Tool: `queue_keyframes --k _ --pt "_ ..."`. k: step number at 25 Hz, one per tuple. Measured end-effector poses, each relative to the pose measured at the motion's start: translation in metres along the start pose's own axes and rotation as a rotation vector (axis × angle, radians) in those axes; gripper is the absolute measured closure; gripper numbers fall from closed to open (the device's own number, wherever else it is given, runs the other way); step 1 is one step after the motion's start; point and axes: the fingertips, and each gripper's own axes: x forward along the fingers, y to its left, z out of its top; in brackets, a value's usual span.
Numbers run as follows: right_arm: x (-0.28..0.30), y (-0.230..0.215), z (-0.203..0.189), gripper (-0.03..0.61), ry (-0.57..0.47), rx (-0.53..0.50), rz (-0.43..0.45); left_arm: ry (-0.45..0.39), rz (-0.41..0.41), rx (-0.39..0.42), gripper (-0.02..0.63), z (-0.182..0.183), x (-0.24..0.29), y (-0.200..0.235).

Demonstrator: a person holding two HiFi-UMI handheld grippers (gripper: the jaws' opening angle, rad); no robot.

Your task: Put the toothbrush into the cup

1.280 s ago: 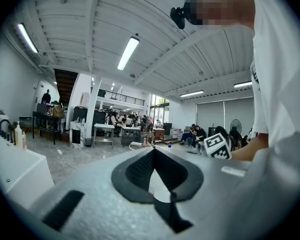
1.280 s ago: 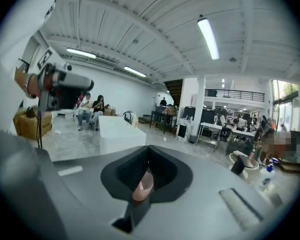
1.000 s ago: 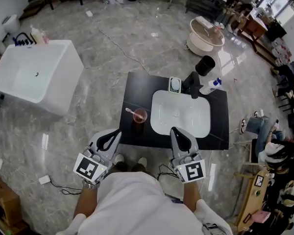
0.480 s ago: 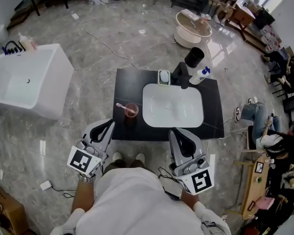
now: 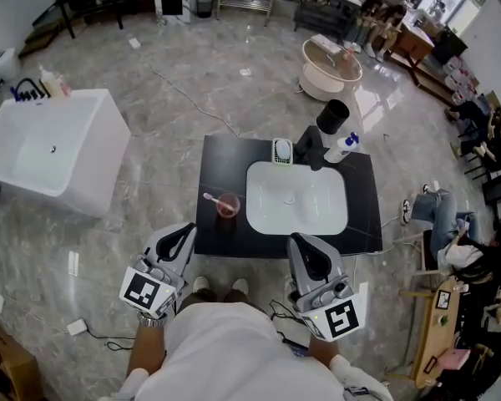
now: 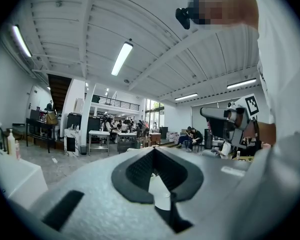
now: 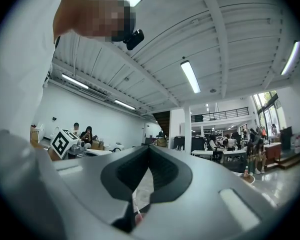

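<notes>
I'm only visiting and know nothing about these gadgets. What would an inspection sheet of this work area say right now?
Surface: black countertop holding a white sink.
Job's things: toothbrush rests in the pink cup, left of the sink, handle sticking out leftward.
Clutter: soap dish, black faucet and spray bottle along the far edge.
Grippers: left gripper and right gripper both shut, empty, at the counter's near edge.
Cables: one cable trails across the floor beyond the counter.
Surroundings: white bathtub at left, black bin, people seated at right.
</notes>
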Motion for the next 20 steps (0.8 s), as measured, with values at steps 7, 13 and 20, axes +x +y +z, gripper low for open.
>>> queue_keyframes --k 7,13,20 --pt "0.004 -0.003 -0.014 0.568 0.018 0.005 0.009 -0.006 -0.023 0.015 0.617 0.006 0.004 -0.004" --pt "0.009 -0.003 -0.026 0.568 0.027 0.028 0.012 -0.013 -0.022 0.019 0.617 0.010 0.003 -0.007" --pt "0.013 -0.003 -0.032 0.568 0.037 0.021 0.016 -0.004 -0.007 0.022 0.617 0.004 0.002 -0.006"
